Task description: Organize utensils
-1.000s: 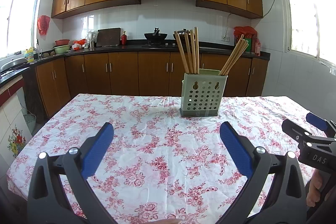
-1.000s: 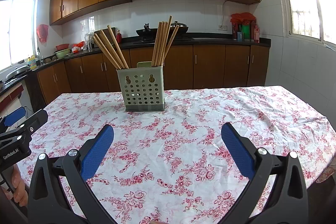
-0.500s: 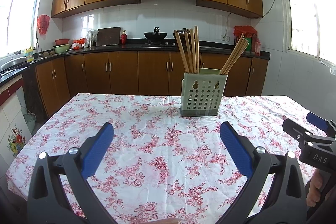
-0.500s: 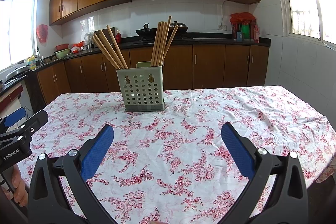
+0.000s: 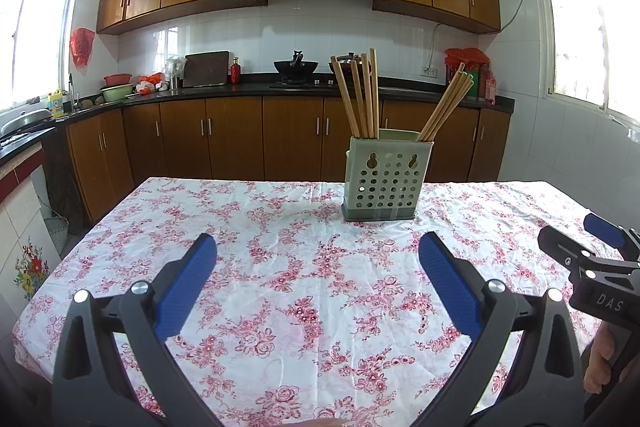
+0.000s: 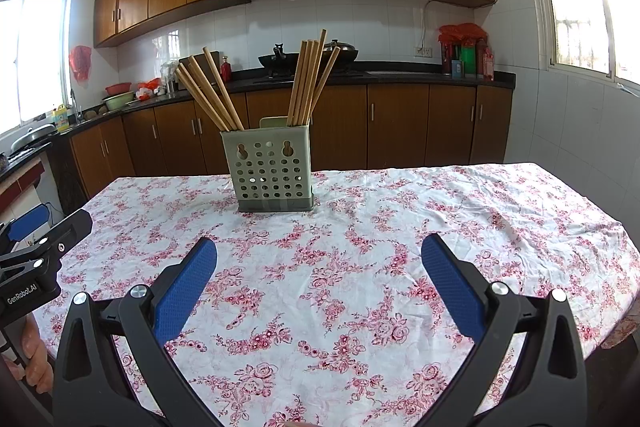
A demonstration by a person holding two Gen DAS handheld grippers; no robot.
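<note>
Left wrist view first: our left gripper [image 5: 316, 259] is spread wide with nothing in it, hovering over the flowered table [image 5: 280, 283]. The utensil holder [image 5: 386, 181] stands upright toward the far side, ahead and a bit to the right of us. One bunch of chopsticks [image 5: 360, 95] stands nearly straight up in its left part, and a second bunch [image 5: 446, 107] leans out to the right. Our right gripper [image 5: 600, 231] pokes in at the right edge, well apart from the holder.

Right wrist view: the right gripper [image 6: 318, 259] is just as wide and just as empty. From here the holder [image 6: 272, 171] sits ahead and slightly left, one bunch [image 6: 208, 95] fanning left and the other [image 6: 310, 79] close to upright. The left gripper [image 6: 52, 235] shows at the left edge.

Nothing loose on the cloth that we can see, so our guess is the job is either pretty much done or the step is regrouping those sticks. If we're going in, we'd pinch one stick up high where the tips fan apart, lift straight up so it doesn't drag its neighbours, and park the other gripper against the holder wall, since it looks light enough to tip or slide on that wrinkly cloth.
</note>
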